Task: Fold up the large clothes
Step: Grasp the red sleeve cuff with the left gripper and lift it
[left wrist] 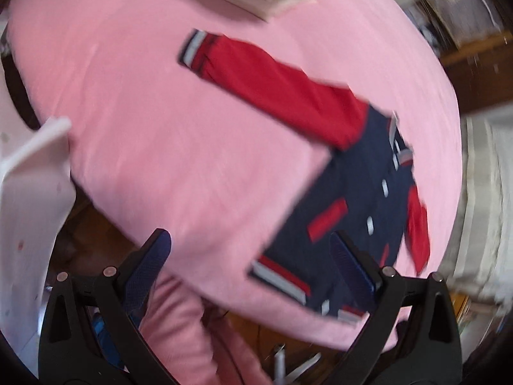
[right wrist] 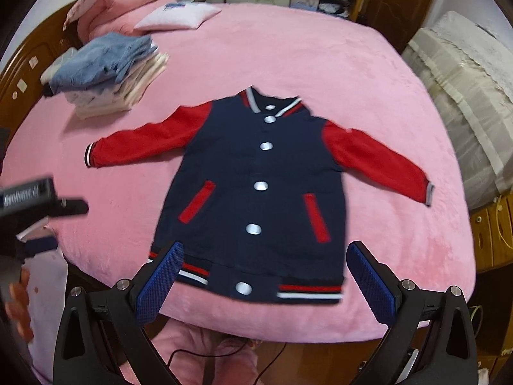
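A navy varsity jacket (right wrist: 256,173) with red sleeves and white snap buttons lies flat, front up, on the pink bed (right wrist: 320,64), both sleeves spread out. My right gripper (right wrist: 266,276) is open and empty, just above the striped hem at the near edge. In the blurred left wrist view the jacket (left wrist: 359,199) lies to the right, its red sleeve (left wrist: 275,83) stretching away. My left gripper (left wrist: 250,272) is open and empty, over the bed's near edge beside the hem. It also shows in the right wrist view (right wrist: 67,207) at the far left.
A stack of folded clothes (right wrist: 109,73) sits at the bed's back left, with pink pillows (right wrist: 125,3) and a small cushion (right wrist: 179,16) behind. A cream-covered piece of furniture (right wrist: 468,96) stands right of the bed. A cable (right wrist: 205,353) lies on the wooden floor.
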Demonstrator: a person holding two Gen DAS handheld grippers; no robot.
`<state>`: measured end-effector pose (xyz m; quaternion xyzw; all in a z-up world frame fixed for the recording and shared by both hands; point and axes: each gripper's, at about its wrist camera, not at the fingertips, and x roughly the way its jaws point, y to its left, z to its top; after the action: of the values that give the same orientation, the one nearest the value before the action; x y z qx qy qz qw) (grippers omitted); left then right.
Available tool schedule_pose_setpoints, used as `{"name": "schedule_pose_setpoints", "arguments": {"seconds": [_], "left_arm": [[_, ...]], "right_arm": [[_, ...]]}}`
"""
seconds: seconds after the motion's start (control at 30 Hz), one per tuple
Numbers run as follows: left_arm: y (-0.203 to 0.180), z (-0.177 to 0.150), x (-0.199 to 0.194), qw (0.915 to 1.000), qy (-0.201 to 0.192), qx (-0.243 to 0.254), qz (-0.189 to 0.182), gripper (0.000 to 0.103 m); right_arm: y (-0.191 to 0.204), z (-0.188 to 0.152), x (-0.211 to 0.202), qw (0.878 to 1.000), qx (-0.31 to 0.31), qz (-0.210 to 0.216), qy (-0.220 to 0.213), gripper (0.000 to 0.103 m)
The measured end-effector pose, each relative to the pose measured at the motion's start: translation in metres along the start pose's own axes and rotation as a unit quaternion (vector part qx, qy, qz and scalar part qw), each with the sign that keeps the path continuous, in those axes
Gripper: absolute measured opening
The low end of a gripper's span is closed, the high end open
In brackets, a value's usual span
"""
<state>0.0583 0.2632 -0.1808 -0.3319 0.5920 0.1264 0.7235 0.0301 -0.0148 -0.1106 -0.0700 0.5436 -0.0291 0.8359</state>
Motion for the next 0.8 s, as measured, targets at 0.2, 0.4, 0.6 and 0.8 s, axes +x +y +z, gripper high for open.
{"name": "schedule_pose_setpoints", "arguments": {"seconds": [0.2,0.4,0.6,0.8], "left_arm": [[0.047,0.09,0.059,0.9964,-0.026,-0.072,-0.038,0.088],[0.074,0.154,0.119,0.9911,-0.027,-0.127,-0.028,0.085],[0.074,0.18,0.134,0.9836,-0.09,-0.156,-0.015,0.066],[0.04,0.196,0.137,0.9836,-0.148,-0.101,0.015,0.029]], "right_arm": [[0.06,0.049,0.057,1.0,0.015,0.001,0.008,0.103],[0.088,0.087,0.117,0.998,0.055,-0.019,0.02,0.103],[0.106,0.1,0.167,0.996,0.071,-0.014,0.047,0.103],[0.1,0.096,0.2,0.995,0.073,-0.008,0.062,0.103]]}}
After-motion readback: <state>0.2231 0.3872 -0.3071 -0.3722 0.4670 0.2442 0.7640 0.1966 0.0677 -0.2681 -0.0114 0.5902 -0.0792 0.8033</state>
